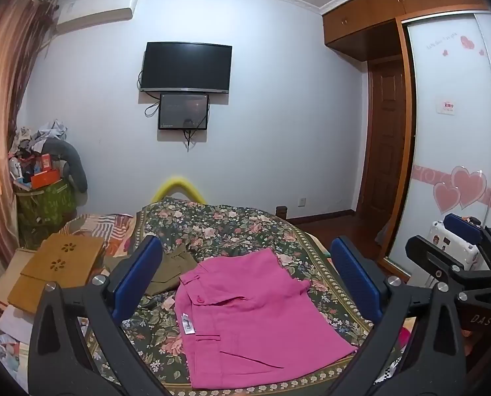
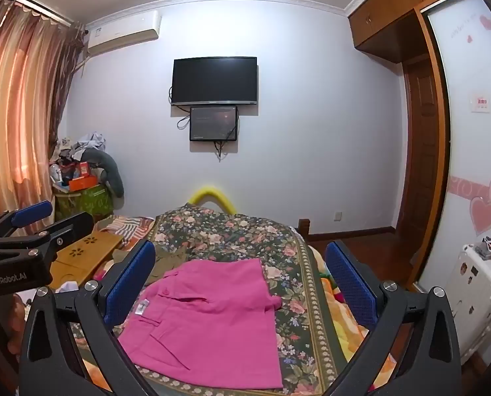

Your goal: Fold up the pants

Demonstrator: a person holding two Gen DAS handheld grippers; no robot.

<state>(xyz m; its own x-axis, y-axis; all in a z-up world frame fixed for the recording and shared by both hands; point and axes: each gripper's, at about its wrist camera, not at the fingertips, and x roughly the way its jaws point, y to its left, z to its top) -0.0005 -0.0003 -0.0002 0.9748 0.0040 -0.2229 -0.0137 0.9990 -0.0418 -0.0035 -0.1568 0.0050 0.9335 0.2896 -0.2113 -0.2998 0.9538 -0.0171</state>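
Left wrist view: left gripper [image 1: 245, 283] held above the near end of the bed, jaws spread wide, nothing between the blue pads [image 1: 139, 277]. Pink pants [image 1: 255, 316] lie folded flat on the floral bedspread [image 1: 225, 224], waistband and white label toward the left, directly beyond the gripper and not touching it. Olive garment [image 1: 174, 269] sits on the bedspread just left of the pants, touching their far-left corner. Wooden lap desk [image 1: 57, 270] further left of the pants, off the bedspread's edge. Right gripper [image 1: 456, 260] visible to the right of the pants, over the bed edge.

Right wrist view: right gripper [image 2: 238, 280] likewise spread wide, empty, hovering short of the pants [image 2: 209, 316]. Television [image 2: 214, 80] on the wall well beyond the pants; wardrobe [image 2: 469, 132] to their right.
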